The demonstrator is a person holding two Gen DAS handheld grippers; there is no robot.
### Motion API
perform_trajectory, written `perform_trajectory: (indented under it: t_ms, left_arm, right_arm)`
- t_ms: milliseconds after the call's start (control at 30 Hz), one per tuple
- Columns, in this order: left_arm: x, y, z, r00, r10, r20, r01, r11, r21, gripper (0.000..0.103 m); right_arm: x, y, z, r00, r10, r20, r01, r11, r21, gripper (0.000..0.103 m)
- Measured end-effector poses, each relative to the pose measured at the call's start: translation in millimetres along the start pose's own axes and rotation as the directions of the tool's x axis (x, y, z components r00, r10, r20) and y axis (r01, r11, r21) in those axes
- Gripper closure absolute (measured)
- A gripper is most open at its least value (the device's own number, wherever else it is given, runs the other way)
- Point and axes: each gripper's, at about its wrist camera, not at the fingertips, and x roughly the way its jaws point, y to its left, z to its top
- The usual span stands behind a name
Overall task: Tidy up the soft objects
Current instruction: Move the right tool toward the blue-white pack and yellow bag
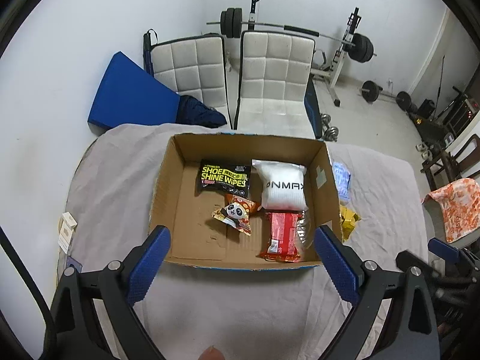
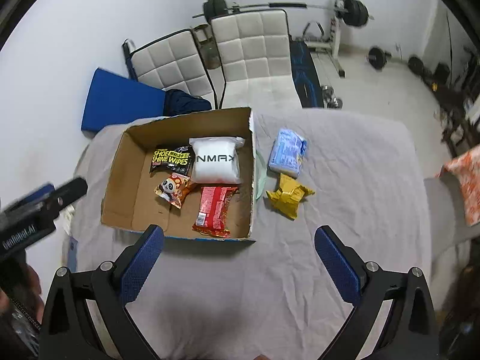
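An open cardboard box [image 1: 168, 186] [image 2: 120, 180] sits on the grey-sheeted table. Inside lie a black shoe-wipes pack [image 1: 223, 177] [image 2: 171, 157], a white pouch [image 1: 282, 186] [image 2: 216, 162], a panda snack bag [image 1: 235, 213] [image 2: 172, 190] and a red packet [image 1: 282, 235] [image 2: 214, 210]. To the right of the box lie a pale blue pack [image 2: 288, 151] [image 1: 342, 180] and a yellow packet [image 2: 288, 196] [image 1: 349, 220]. My left gripper [image 1: 241, 241] is open and empty at the box's near edge. My right gripper [image 2: 240, 241] is open and empty, near the box's right corner.
Two white padded chairs [image 1: 270, 72] and a blue mat [image 1: 126, 96] stand behind the table, with a barbell rack [image 1: 345, 42] beyond. An orange patterned cloth [image 1: 456, 207] hangs at the right. A small white box [image 1: 66, 228] lies at the table's left edge.
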Motion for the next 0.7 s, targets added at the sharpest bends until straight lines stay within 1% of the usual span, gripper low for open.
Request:
perform_trajectory:
  t_ms: [100,167,267,400,467,567,633,667,700]
  left_arm:
    - [18.2,-9.1,2.7,1.0,0.018,-0.019,-0.018,1.0,0.007,0.005]
    - [28.1,-13.3,4.2,0.999,0.024,-0.029,-0.024,1.0,0.01,0.005]
    - [52.1,-21.7,9.0,0.998,0.028,-0.062,-0.027,1.0,0.013,0.005]
    - [80.2,-34.0,14.9,0.995,0.033,-0.093,-0.032,0.999,0.017,0.005]
    - [93.9,-41.5,18.2,0.993,0.037,-0.114,-0.035,0.999,0.024,0.005]
    - [111.2,-53.3,22.1,0.99,0.036,-0.136,-0.032,0.999,0.031,0.005]
    - [118.8,-58.9,24.1,0.988,0.04,-0.146,-0.035,0.999,0.041,0.005]
    - [123.8,-63.1,24.8,0.987,0.042,-0.154,-0.036,0.998,0.046,0.005]
    - [127.2,-64.6,25.6,0.986,0.043,-0.159,-0.036,0.998,0.049,0.005]
  right_arm:
    - [12.1,-21.1,3.7,0.999,0.041,-0.022,-0.04,0.996,0.074,0.001]
    - [29.8,-45.9,6.9,0.997,0.065,-0.051,-0.057,0.987,0.148,0.001]
    - [60.8,-83.6,12.1,0.993,0.074,-0.097,-0.047,0.967,0.251,0.001]
    - [105.8,-123.0,16.7,0.983,0.084,-0.16,-0.025,0.939,0.342,0.001]
    - [134.7,-139.5,21.8,0.975,0.104,-0.195,-0.022,0.924,0.381,0.001]
    - [171.0,-151.2,29.1,0.962,0.136,-0.238,-0.024,0.907,0.42,0.001]
    - [198.8,-154.4,33.9,0.946,0.168,-0.276,-0.027,0.892,0.452,0.002]
    - [212.1,-154.9,35.4,0.938,0.186,-0.291,-0.03,0.883,0.468,0.003]
    - [223.1,-154.0,36.8,0.933,0.199,-0.3,-0.033,0.878,0.478,0.007]
